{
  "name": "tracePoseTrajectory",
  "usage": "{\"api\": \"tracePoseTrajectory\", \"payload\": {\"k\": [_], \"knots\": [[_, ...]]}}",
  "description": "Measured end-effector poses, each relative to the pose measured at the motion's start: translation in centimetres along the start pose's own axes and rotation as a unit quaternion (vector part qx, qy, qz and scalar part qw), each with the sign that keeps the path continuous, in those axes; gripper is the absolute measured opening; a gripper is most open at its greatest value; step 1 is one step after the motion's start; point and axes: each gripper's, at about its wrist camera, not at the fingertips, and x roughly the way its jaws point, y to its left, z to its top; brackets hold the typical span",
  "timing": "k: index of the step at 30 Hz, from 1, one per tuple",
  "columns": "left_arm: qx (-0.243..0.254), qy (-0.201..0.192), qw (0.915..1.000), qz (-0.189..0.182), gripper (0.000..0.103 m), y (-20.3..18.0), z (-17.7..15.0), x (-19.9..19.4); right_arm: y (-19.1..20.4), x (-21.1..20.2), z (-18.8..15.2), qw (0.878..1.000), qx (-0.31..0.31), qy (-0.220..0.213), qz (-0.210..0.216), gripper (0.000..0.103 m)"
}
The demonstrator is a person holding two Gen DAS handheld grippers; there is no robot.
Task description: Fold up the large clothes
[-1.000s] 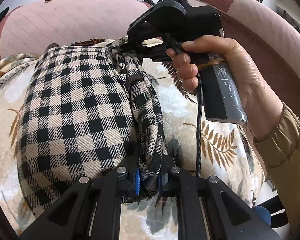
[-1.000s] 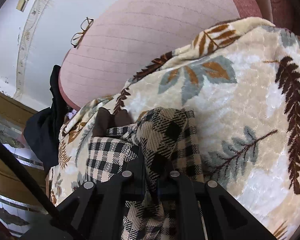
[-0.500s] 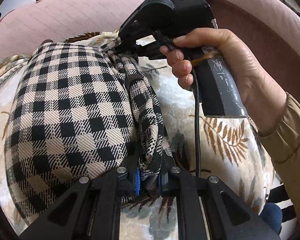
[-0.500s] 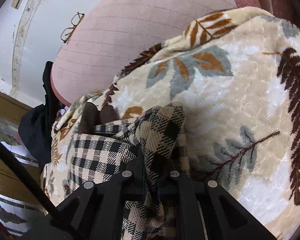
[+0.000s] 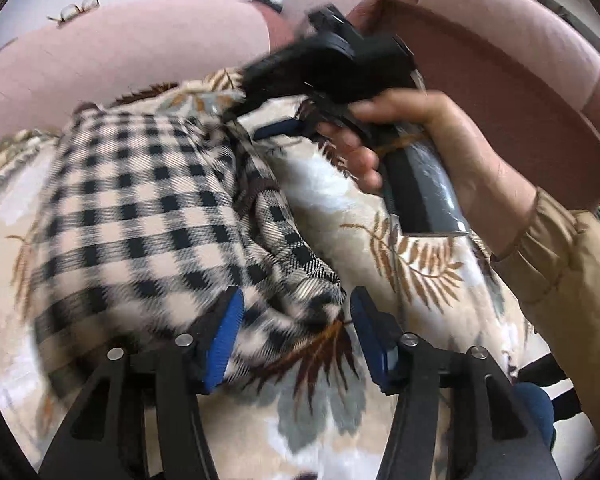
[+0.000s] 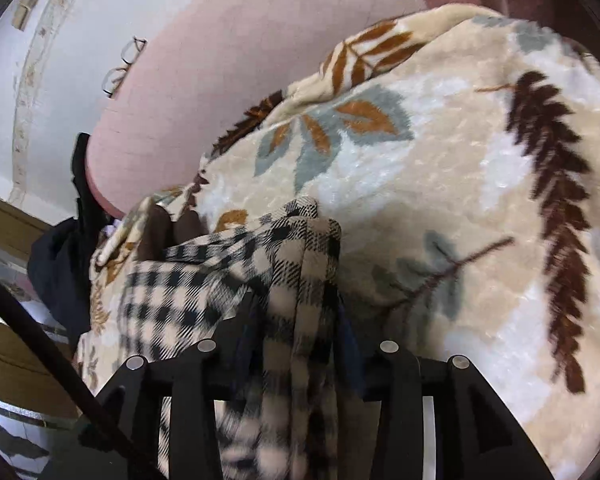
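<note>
Garment: checked black-and-cream cloth [image 5: 140,208], lying part-folded on a leaf-patterned blanket [image 5: 420,272] that covers a pink sofa [image 5: 132,60].
Handling: soft, limp and light by the look of it; it will sag and bunch wherever unsupported, and the woven surface should not slip much against the pads.
Where to take hold: the thick rolled edge [image 5: 284,248] along the garment's right side, at two well-separated points, so the fold carries over evenly.
Left tool [image 5: 296,332]: jaws opening; the bunched corner lies between the blue pads, apparently no longer pinched.
Right tool [image 6: 296,320]: jaws opening; a fold of the cloth [image 6: 300,264] runs up between the fingers, and blur makes it hard to say whether the pads touch it.
Containers: none in view.
Other things: spectacles [image 6: 122,66] rest on the sofa arm; dark clothing [image 6: 64,264] hangs beyond it.
</note>
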Motion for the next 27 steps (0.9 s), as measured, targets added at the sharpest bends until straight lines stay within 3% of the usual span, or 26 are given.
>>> {"api": "tracePoseTrajectory", "payload": {"k": [3, 8, 11, 14, 17, 18, 20, 24, 27], "knots": [[-0.004, -0.02, 0.9997, 0.014, 0.055, 1.3, -1.2, -3.4, 0.2, -2.4, -2.2, 1.0, -0.01, 0.003, 0.016, 0.051], [-0.002, -0.049, 0.9945, 0.092, 0.058, 5.0, -3.9, -7.9, -0.1, -4.1, -8.8, 0.999, -0.018, 0.035, 0.037, 0.056], [0.009, -0.042, 0.9889, 0.142, 0.058, 7.3, -5.0, -8.8, -0.9, -4.0, -12.4, 0.997, 0.005, 0.053, 0.056, 0.059], [0.005, -0.026, 0.9903, 0.136, 0.058, 8.4, -5.0, -8.0, -1.1, -3.9, -14.9, 0.994, 0.034, 0.058, 0.082, 0.066], [-0.039, -0.007, 0.9941, 0.101, 0.058, 9.6, -4.7, -6.0, -0.5, -3.0, -16.2, 0.994, 0.041, 0.067, 0.077, 0.067], [-0.064, 0.003, 0.9946, 0.082, 0.057, 10.3, -4.4, -5.1, -0.2, -2.7, -16.4, 0.994, 0.038, 0.07, 0.07, 0.051], [-0.083, 0.006, 0.9939, 0.073, 0.028, 10.3, -4.5, -4.2, 0.5, -2.7, -16.7, 0.995, 0.038, 0.071, 0.066, 0.016], [-0.078, 0.003, 0.9946, 0.069, 0.023, 10.5, -4.9, -4.1, 1.7, -5.1, -17.0, 0.998, 0.009, 0.027, 0.065, 0.013], [-0.083, 0.005, 0.9946, 0.062, 0.022, 10.7, -5.5, -3.5, 0.3, -3.6, -17.8, 0.997, 0.031, 0.034, 0.056, 0.012]]}}
